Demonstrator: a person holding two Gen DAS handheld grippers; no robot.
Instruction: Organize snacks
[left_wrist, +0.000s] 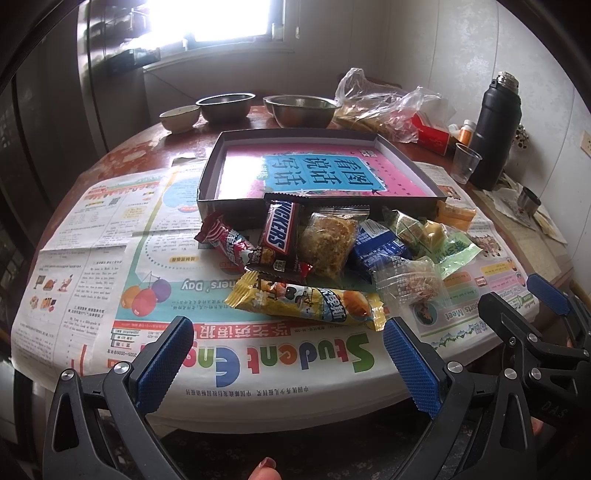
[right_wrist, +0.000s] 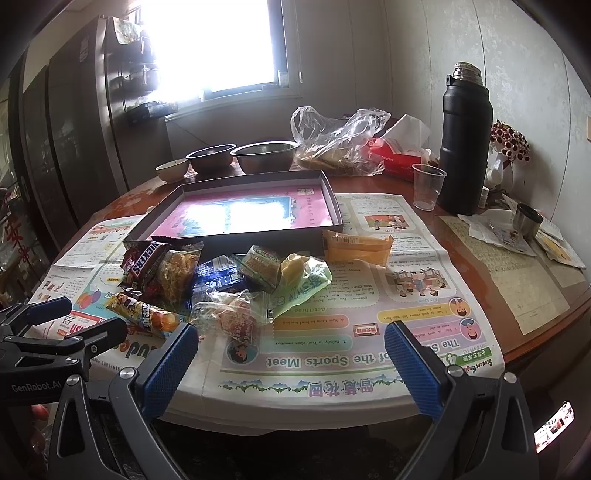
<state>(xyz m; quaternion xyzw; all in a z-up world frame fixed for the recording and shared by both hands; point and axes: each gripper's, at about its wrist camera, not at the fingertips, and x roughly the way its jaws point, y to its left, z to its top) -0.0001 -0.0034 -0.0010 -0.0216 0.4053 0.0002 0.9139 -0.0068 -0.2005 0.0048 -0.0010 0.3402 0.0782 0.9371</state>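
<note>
A pile of wrapped snacks lies on newspaper in front of a shallow dark box (left_wrist: 236, 208) with a pink book cover inside. The pile holds a Snickers bar (left_wrist: 279, 236), a yellow packet (left_wrist: 306, 301), a red packet (left_wrist: 225, 240), a blue packet (left_wrist: 380, 247), green packets (left_wrist: 443, 240) and a clear-wrapped cake (left_wrist: 328, 242). An orange packet (right_wrist: 356, 245) lies apart by the box (right_wrist: 236, 234). My left gripper (left_wrist: 288, 363) is open and empty at the table's near edge, just short of the yellow packet. My right gripper (right_wrist: 290, 363) is open and empty, right of the pile (right_wrist: 229, 284).
Behind the box stand two steel bowls (left_wrist: 301, 110), a small ceramic bowl (left_wrist: 179, 116), a crumpled plastic bag (left_wrist: 384, 103) and a red tissue box (right_wrist: 395, 155). A black thermos (right_wrist: 465, 140), a clear plastic cup (right_wrist: 426, 186) and a small steel cup (right_wrist: 526, 219) stand at the right.
</note>
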